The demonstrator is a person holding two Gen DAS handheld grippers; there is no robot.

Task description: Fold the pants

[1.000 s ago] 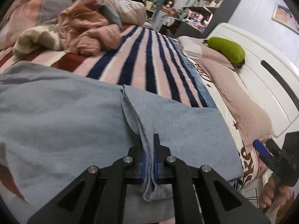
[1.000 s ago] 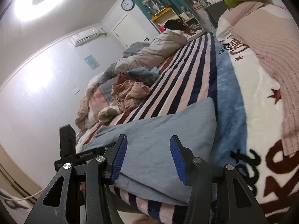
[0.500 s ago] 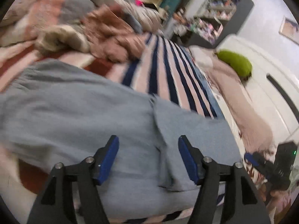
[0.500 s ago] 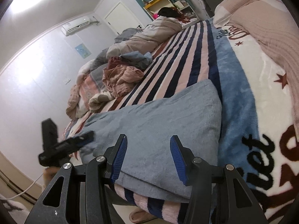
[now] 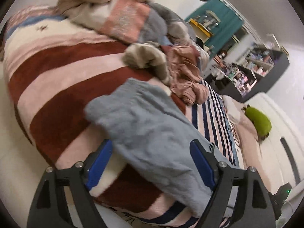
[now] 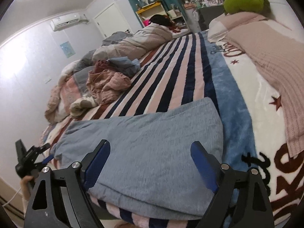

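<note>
Both the left tongs (image 5: pixel 150 163) and the right tongs (image 6: pixel 152 166) are seen with jaws just spread wide, nothing pinched, hovering over the grey-blue pants (image 6: pixel 152 133), which are laid folded along the near edge of the striped bed (image 6: pixel 171 72).

Both handheld grippers, left black two-finger gripper (image 5: pixel 151 163) & right black two-finger gripper (image 6: pixel 151 166), are showing matte black angular frames w/ triangular cutouts, silver round screws, ridged blue finger pads (image 6: pixel 204 169); markings possibly too blurred to read.
</note>
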